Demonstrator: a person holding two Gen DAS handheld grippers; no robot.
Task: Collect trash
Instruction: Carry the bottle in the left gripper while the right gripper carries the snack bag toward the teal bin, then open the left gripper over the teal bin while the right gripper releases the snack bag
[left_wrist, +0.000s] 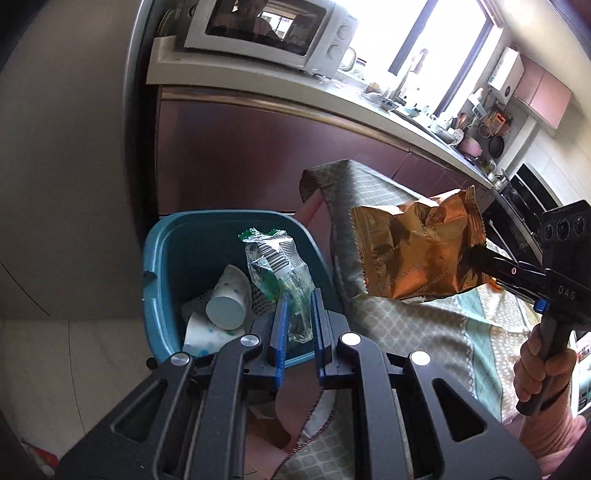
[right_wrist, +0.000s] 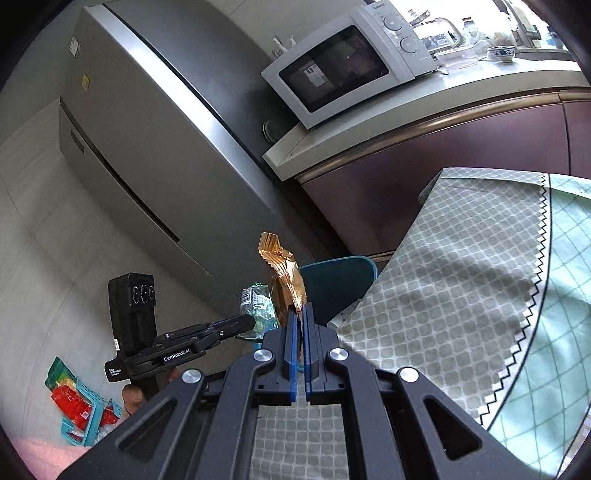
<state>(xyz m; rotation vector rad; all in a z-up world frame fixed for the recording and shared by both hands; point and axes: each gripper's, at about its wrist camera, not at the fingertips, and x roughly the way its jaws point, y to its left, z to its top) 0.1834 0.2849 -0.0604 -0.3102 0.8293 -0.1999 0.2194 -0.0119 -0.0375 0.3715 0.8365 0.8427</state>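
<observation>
My left gripper is shut on a clear plastic wrapper with green print and a barcode, held over the teal bin. Inside the bin lie white paper cups. To the right, my right gripper is shut on a crumpled gold snack wrapper, held in the air above the table's edge. In the right wrist view the right gripper pinches the gold wrapper edge-on. Just left of it the left gripper holds the clear wrapper, with the teal bin behind.
A table with a grey-green patterned cloth stands right of the bin. Behind are purple cabinets, a counter with a microwave and a grey fridge. A teal basket with red packets lies on the floor. A hand grips the right handle.
</observation>
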